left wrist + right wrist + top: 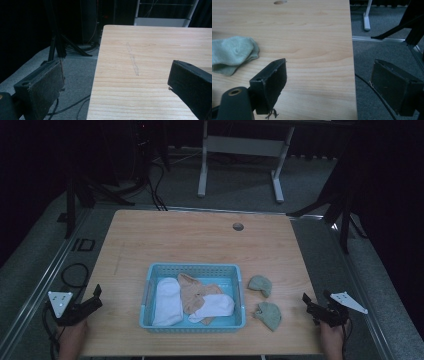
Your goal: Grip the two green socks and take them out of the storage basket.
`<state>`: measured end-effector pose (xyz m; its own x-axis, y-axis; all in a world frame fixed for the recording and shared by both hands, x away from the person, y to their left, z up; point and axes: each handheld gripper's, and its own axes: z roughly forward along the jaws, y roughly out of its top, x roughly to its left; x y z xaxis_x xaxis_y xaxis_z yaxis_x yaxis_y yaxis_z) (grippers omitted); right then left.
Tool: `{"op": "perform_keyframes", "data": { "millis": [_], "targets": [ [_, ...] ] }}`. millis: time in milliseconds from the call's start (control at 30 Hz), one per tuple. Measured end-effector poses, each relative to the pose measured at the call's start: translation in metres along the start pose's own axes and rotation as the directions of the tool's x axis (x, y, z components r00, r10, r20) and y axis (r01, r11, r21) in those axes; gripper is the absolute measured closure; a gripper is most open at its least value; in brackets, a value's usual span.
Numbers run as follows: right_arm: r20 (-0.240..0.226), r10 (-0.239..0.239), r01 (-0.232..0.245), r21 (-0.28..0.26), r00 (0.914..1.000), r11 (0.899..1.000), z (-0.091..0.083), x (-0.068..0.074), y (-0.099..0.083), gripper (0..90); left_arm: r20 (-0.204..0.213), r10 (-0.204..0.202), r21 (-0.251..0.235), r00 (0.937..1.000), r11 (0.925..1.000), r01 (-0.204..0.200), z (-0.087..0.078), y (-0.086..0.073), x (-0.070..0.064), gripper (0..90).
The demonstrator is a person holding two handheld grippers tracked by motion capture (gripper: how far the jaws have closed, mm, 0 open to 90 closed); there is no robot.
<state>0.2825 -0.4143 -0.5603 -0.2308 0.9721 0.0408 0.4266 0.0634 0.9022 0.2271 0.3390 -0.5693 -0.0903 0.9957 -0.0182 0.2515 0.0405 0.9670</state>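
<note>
High view: two green socks on the table [200, 240] right of the blue basket [192, 268], upper green sock [260, 285] and lower green sock [268, 314] just apart. Right gripper [306, 302] at lower right of frame, jaws apart, empty, pointing left toward the lower green sock, which is the nearest thing to it. Left gripper [96, 296] at lower left, jaws apart, empty, well apart from both socks with the basket between. Basket holds two white socks [168, 301] and a tan one [192, 292]. Open tabletop between the right gripper and the lower sock; table's right edge runs under that gripper.

Left gripper view: jaws wide, nothing held; bare wood and table's left edge ahead.

Right gripper view: jaws wide, empty; a green sock [232, 53] at left middle of frame, left of the near jaw, long axis roughly left-right. Likely next: swing left.
</note>
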Motion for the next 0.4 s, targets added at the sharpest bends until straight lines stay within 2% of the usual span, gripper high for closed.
{"op": "perform_keyframes", "data": {
  "millis": [167, 400],
  "targets": [
    [0.0, 0.016, -0.016, 0.01, 0.9999, 1.0, 0.0014, -0.0015, 0.0007, 13.6, -0.001, 0.003, 0.0, 1.0, 1.0, -0.003, 0.0, -0.0001, -0.0004, 0.7],
    [0.005, 0.013, -0.013, 0.032, 0.9999, 0.999, 0.0038, -0.0015, 0.0015, 13.7, 0.0, 0.003, 0.002, 1.0, 1.0, -0.003, 0.0, 0.0, -0.0002, 0.7]
  ]
}}
